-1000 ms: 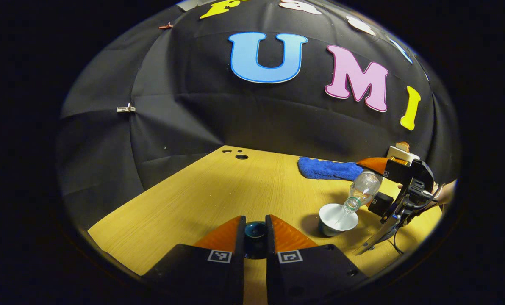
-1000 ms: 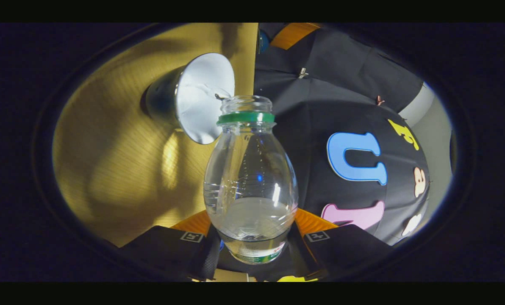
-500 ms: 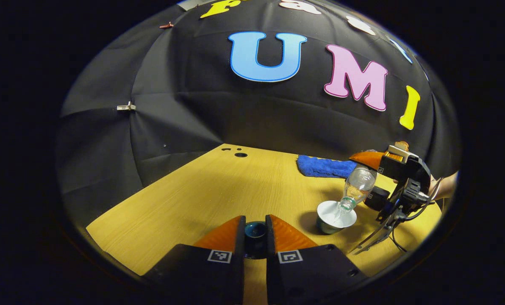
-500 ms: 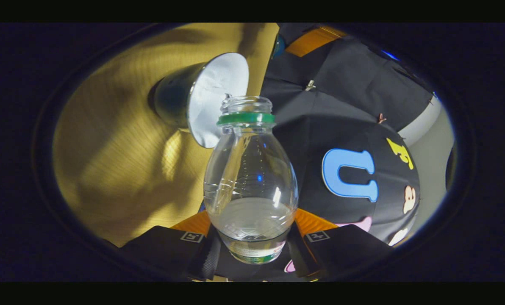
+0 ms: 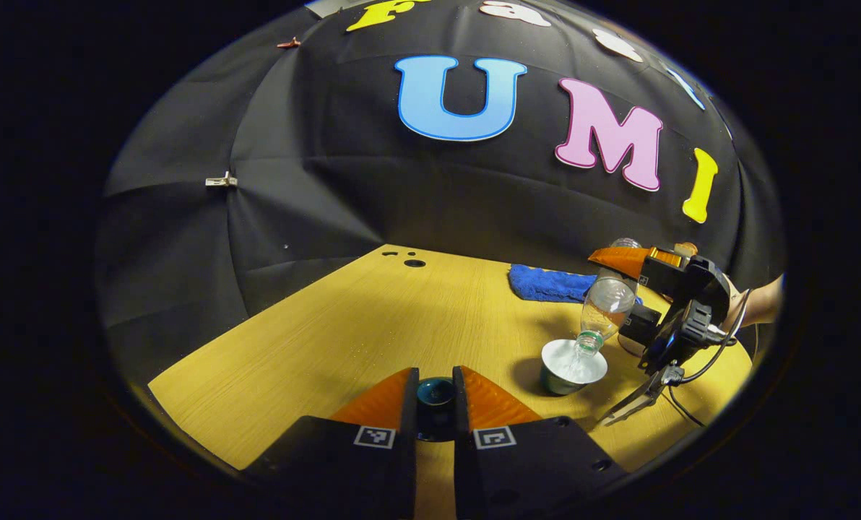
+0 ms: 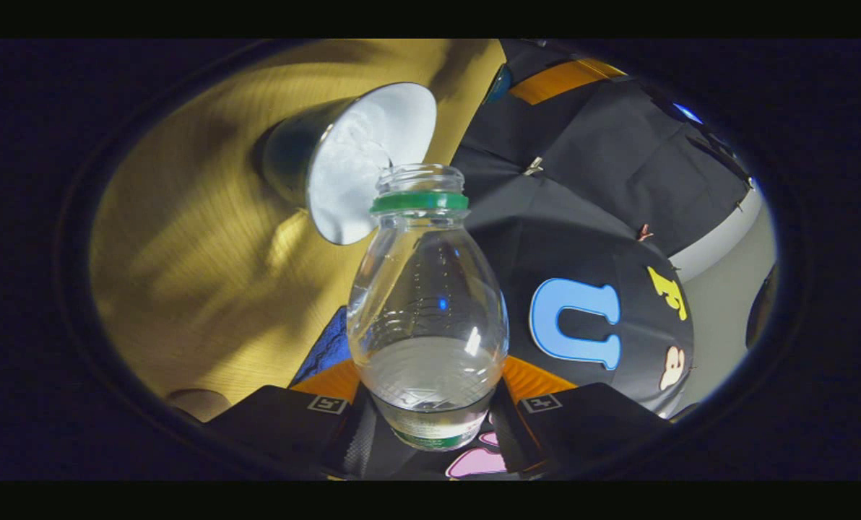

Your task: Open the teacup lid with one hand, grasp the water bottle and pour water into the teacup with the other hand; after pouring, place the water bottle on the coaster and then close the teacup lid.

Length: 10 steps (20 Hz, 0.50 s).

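Left gripper (image 5: 435, 393) low over the wooden table (image 5: 344, 332), fingers clamped on the knob of the dark teal teacup lid (image 5: 435, 396), lid held just above the tabletop. Right gripper (image 6: 430, 404) closed around the lower body of the clear water bottle (image 6: 427, 318), seen too in the left gripper view (image 5: 622, 278) with a hand (image 5: 759, 307) behind it. Bottle (image 5: 604, 307) tipped neck-down, uncapped, green neck ring, mouth over the open teacup (image 5: 571, 365), a thin stream of water falling into the white inside of the cup (image 6: 362, 155). Some water left in the bottle. Teacup upright on the table, well to the right of the held lid. Blue cloth (image 5: 550, 284) lying on the table beyond the cup, near the booth wall.
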{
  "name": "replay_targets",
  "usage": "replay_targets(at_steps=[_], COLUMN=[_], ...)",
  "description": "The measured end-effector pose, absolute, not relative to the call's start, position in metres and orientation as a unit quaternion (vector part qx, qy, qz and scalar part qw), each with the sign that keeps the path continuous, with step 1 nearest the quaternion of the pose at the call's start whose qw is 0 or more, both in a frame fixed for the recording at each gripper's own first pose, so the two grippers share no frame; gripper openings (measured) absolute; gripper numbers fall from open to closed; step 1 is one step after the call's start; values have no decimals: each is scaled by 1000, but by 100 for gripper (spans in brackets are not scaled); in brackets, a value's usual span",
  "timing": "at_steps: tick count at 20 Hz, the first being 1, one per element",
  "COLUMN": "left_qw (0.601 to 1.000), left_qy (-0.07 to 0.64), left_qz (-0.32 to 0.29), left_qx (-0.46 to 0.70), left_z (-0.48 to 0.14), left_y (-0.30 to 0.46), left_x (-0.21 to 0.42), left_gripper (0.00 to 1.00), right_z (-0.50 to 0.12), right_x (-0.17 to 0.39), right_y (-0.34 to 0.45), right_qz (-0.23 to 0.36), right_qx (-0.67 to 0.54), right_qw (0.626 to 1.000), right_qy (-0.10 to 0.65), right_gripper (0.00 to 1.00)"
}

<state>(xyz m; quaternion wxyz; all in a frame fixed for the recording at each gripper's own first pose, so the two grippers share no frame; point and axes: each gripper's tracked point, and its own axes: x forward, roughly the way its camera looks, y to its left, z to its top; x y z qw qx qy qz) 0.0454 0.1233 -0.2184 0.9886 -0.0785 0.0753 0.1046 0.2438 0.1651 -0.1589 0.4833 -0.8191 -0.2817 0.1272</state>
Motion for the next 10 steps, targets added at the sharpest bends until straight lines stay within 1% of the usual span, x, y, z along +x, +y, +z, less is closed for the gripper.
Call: replay_targets(at_steps=[2, 3, 7, 8, 9, 10], left_qw=[989, 989, 989, 990, 990, 990], left_qy=[75, 75, 75, 74, 73, 71], left_qz=[106, 106, 103, 102, 102, 101], left_qx=[-74, -70, -69, -67, -65, -62], left_z=[-217, -217, -212, -210, -209, -207], left_y=[124, 124, 119, 118, 118, 118], left_x=[45, 45, 44, 44, 44, 44], left_gripper=[25, 22, 22, 29, 22, 23], right_z=[-155, -153, -137, -135, -134, -132], right_x=[246, 247, 251, 250, 249, 248], right_y=[168, 171, 175, 176, 178, 179], right_qz=[127, 128, 129, 130, 133, 134], right_qx=[-821, -824, -828, -828, -829, -830], right_qw=[475, 468, 450, 445, 439, 433], right_qy=[-289, -294, -310, -315, -320, -324], right_gripper=[71, 71, 71, 71, 71, 71])
